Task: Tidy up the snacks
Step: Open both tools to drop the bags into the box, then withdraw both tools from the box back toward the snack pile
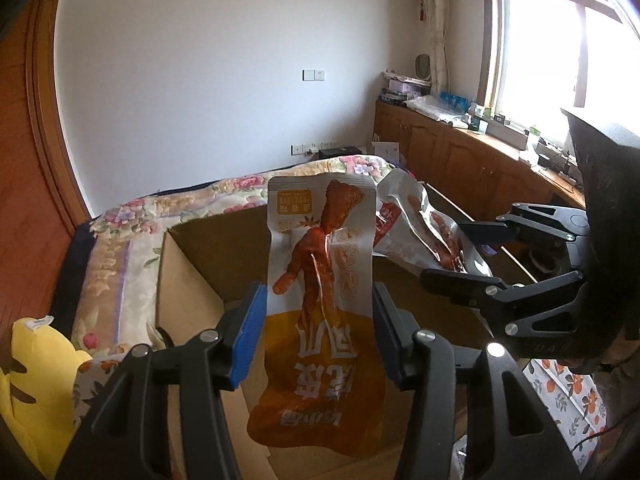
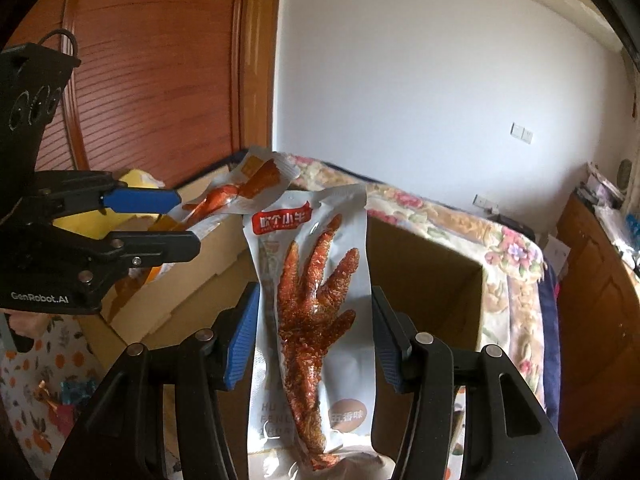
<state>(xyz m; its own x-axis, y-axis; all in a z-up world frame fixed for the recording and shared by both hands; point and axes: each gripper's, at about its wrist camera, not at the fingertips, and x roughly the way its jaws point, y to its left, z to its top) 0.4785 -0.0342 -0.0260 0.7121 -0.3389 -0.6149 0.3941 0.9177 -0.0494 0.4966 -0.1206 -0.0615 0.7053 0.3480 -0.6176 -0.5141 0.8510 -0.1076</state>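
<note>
My left gripper (image 1: 318, 308) is shut on an orange-and-white chicken-foot snack packet (image 1: 320, 256), its blue pads pressing the packet's two side edges. The packet stands upright over an open cardboard box (image 1: 216, 248). To the right, my right gripper (image 1: 448, 254) holds a second packet (image 1: 416, 216) over the same box. In the right wrist view, my right gripper (image 2: 314, 308) is shut on that white chicken-foot packet (image 2: 316, 280), above the box (image 2: 424, 264). My left gripper (image 2: 186, 222) is at the left with the orange packet (image 2: 240, 188).
Behind the box lies a bed with a floral quilt (image 1: 120, 264), and a yellow plush toy (image 1: 36, 368) sits at the left. A wooden cabinet (image 1: 460, 160) with clutter runs under the window. A floral cloth (image 2: 48, 380) holds small wrapped sweets. A wooden door (image 2: 160, 60) rises behind.
</note>
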